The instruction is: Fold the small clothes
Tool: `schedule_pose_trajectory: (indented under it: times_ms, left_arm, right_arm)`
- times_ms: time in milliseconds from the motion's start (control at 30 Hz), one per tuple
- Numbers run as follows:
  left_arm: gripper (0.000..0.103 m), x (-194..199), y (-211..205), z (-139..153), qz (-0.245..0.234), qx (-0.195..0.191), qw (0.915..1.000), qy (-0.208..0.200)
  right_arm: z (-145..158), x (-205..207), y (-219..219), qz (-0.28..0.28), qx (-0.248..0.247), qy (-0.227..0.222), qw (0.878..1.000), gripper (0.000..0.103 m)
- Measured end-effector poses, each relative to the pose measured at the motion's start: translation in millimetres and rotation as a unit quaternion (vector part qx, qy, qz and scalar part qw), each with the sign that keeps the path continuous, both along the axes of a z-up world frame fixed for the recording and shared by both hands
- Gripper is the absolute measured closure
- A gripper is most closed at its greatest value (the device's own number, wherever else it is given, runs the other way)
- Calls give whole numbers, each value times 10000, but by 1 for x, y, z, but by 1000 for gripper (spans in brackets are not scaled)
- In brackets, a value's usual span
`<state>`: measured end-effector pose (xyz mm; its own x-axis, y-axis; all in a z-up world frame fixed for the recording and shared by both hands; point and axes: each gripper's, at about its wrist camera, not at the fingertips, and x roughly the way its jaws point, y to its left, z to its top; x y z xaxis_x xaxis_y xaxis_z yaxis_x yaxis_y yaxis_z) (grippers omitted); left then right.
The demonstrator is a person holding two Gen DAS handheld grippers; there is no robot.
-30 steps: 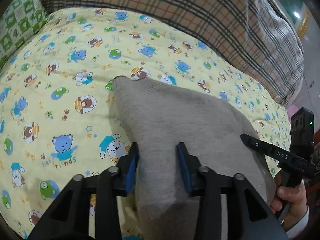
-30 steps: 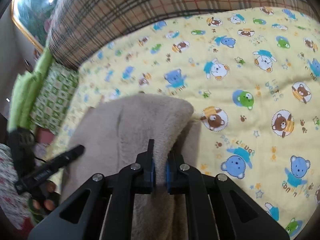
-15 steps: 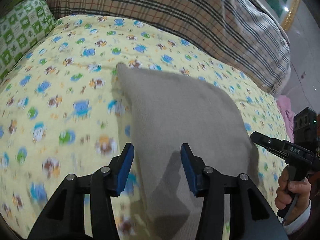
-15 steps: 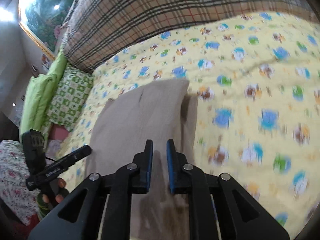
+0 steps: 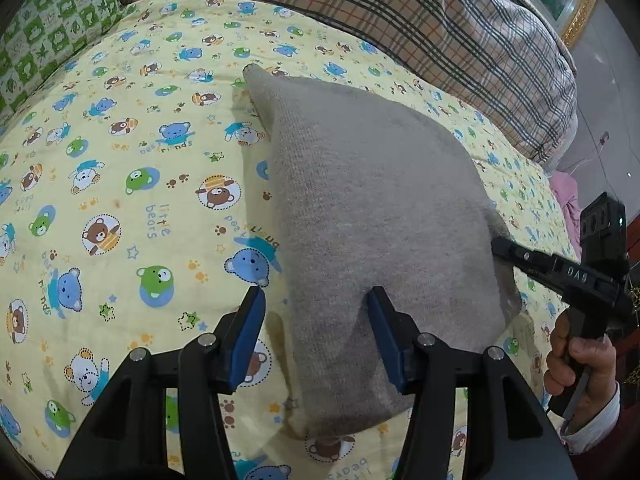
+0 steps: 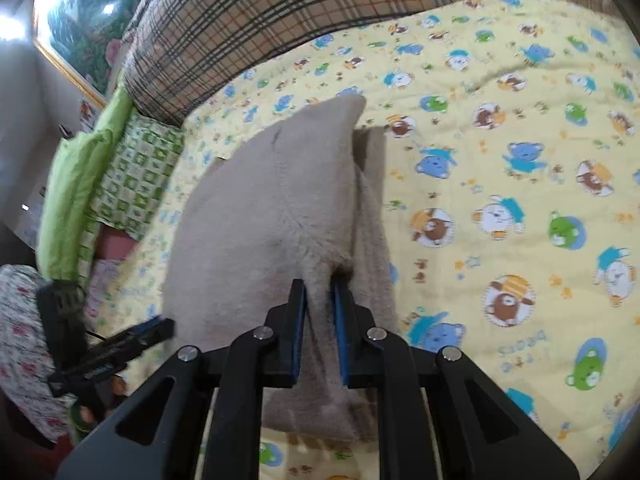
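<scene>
**One garment, two grippers, one bed**

Garment (image 5: pixel 376 208): one, grey-beige knit, lying on the bear-print quilt (image 5: pixel 120 200) near its front edge, a pointed corner aimed at the plaid blanket (image 5: pixel 400 12).

Your left gripper (image 5: pixel 316 332): jaws opening, blue pads standing clear of the cloth. The garment's left edge sits between them, unpinched. Only this view shows your right hand (image 5: pixel 576 364) on its handle, and a pink cloth (image 5: pixel 566 196) past the bed's right side.

Your right gripper (image 6: pixel 320 316): jaws nearly together, clamped on a bunched fold of the garment. Only this view shows the fleecy inner face, a second layer peeking out at the right edge, the framed picture (image 6: pixel 76 24) and a floral cloth (image 6: pixel 24 344) at lower left.

Green check pillow (image 5: pixel 48 28): one, seen in both views.
</scene>
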<state>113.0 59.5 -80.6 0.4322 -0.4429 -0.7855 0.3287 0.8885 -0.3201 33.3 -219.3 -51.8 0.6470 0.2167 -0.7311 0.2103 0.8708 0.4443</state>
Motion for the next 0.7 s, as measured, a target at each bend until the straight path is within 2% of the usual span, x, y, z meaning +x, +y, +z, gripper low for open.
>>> schedule_pose_trajectory:
  times_ms: [67, 133, 200, 233, 300, 367, 467, 533, 600, 633, 667, 700]
  left_arm:
    - [46, 2, 3, -1, 13, -25, 10000, 54]
    - [46, 2, 5, 0, 8, -20, 10000, 60]
    - [46, 1, 3, 2, -11, 102, 9999, 37]
    - [46, 0, 3, 1, -28, 93, 9999, 54]
    - [46, 0, 2, 0, -31, 78, 9999, 91]
    - [45, -1, 2, -2, -23, 56, 9999, 120]
    - [40, -4, 0, -6, -10, 141, 9999, 92]
    - [40, -6, 1, -10, 3, 168, 9998, 121]
    - [40, -10, 3, -10, 30, 153, 9998, 149]
    - [40, -13, 5, -8, 60, 162, 9998, 130]
    - [40, -17, 6, -5, 78, 178, 9998, 99]
    - [40, -20, 6, -3, 73, 188, 9998, 69]
  right_arm:
    - [-7, -2, 1, 37, 38, 93, 9999, 88]
    - [-5, -5, 0, -10, 386, 100, 9992, 95]
    - [28, -16, 4, 78, 575, -442, 9973, 96]
    - [41, -19, 5, 67, 507, -564, 9971, 96]
    - [49, -22, 1, 18, 374, -520, 9979, 96]
    - [27, -16, -6, -51, 67, -11, 10000, 96]
    - [-15, -14, -14, -229, 55, 538, 9983, 96]
    - [-30, -15, -12, -291, -87, 580, 9979, 96]
    - [-33, -18, -8, -326, -215, 525, 9979, 96]
    - [-31, -19, -6, -315, -320, 526, 9976, 93]
    - [-29, -20, -5, -325, -384, 541, 9973, 85]
    - [-24, -22, -5, -370, -457, 543, 9968, 83]
